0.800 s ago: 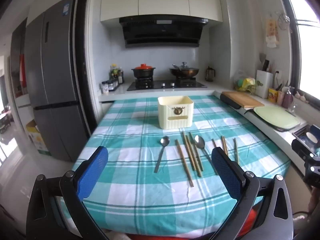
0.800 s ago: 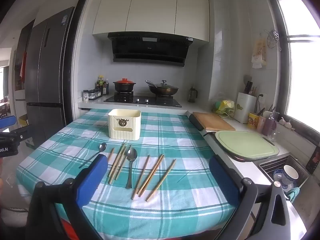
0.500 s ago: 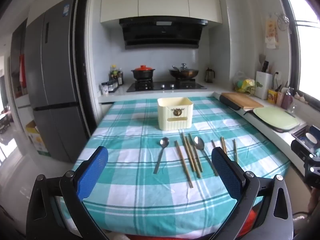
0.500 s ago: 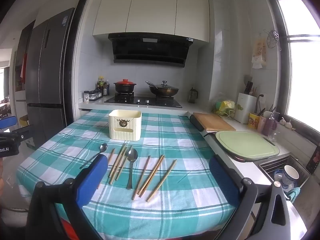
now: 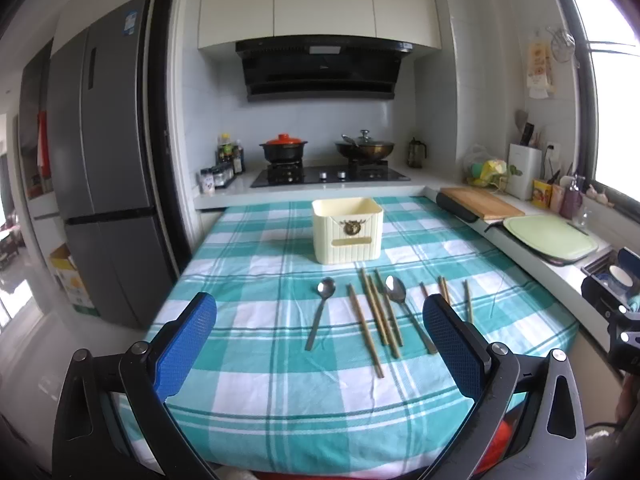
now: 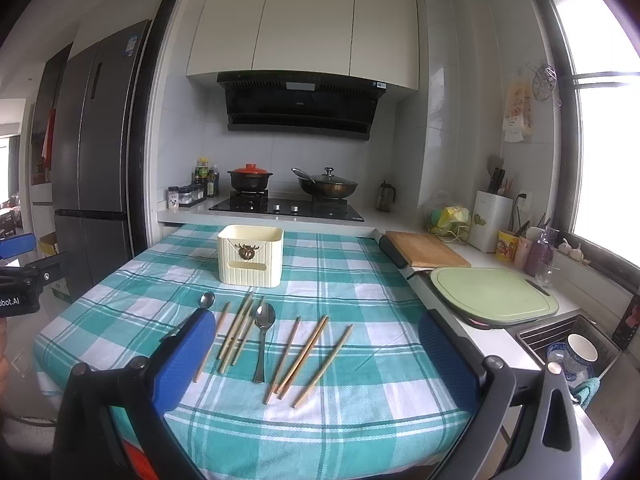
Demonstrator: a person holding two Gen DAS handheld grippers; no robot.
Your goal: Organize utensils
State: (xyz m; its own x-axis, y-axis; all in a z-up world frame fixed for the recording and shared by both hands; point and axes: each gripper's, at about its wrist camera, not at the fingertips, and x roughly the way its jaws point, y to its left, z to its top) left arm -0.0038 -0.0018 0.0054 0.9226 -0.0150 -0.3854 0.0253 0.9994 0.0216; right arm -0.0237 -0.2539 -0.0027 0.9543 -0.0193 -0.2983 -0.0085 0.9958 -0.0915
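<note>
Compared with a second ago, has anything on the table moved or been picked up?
Nothing visibly changed. Both spoons and the chopsticks lie in the same spots on the checked tablecloth in front of the cream box. The left gripper and right gripper hang wide open and empty over the near edge, as before.

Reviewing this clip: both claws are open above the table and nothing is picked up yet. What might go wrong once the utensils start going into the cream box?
1. The chopsticks lie bunched and overlapping, so a claw may lift several or flick one away.
2. The middle spoon lies flat against those sticks; its thin handle could slip from the pads.
3. The cream box looks light and stands free on the checked tablecloth; a clumsy drop-in might push or tip it.
</note>
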